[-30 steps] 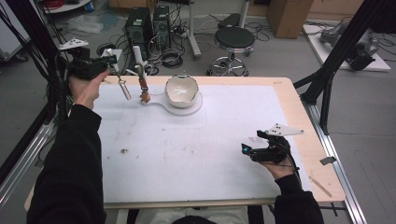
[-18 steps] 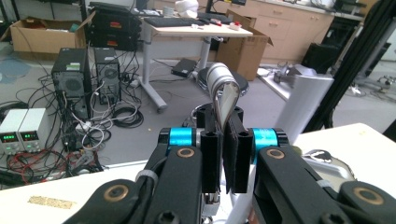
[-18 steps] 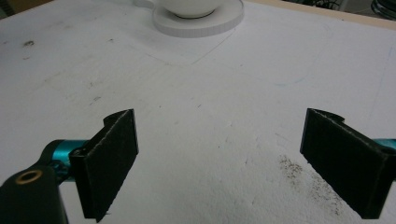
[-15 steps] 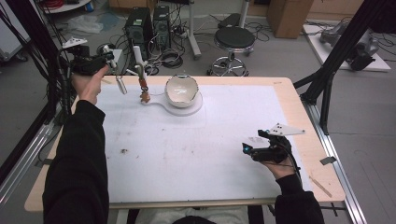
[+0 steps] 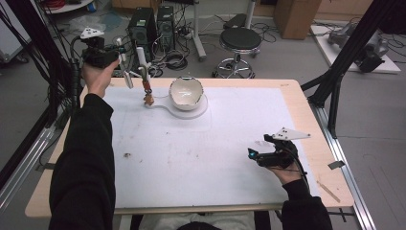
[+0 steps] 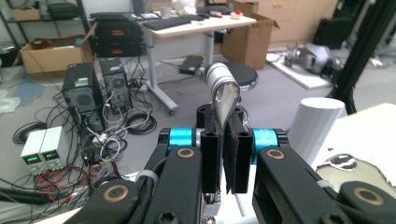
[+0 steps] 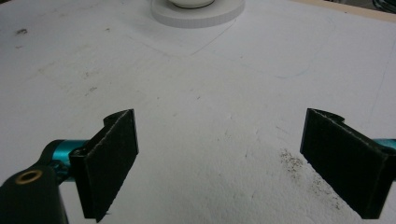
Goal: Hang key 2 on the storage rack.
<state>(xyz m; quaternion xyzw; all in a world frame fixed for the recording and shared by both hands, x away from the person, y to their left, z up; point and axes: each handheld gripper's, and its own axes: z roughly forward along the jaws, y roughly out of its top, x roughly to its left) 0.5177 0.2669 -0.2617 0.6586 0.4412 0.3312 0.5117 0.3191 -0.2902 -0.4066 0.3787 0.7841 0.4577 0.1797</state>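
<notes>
My left gripper is held up beyond the table's far left corner. Its jaws are shut on a thin metal strip with a looped end, like a pair of tongs, and the pale lower end hangs below it. A white cylinder stands just to its right. A brown piece of food sits at the tail of a white plate that carries a white bowl. My right gripper rests open low over the white mat at the front right, with nothing between its pads.
The wooden table edge frames the white mat. Behind the table are computer towers, cables and a round stool. A black frame leg stands at the right edge. Small dark crumbs lie on the mat.
My left hand has moved a little away and to the right with the metal strip, its hanging end following. The right gripper, bowl and brown piece have stayed put.
</notes>
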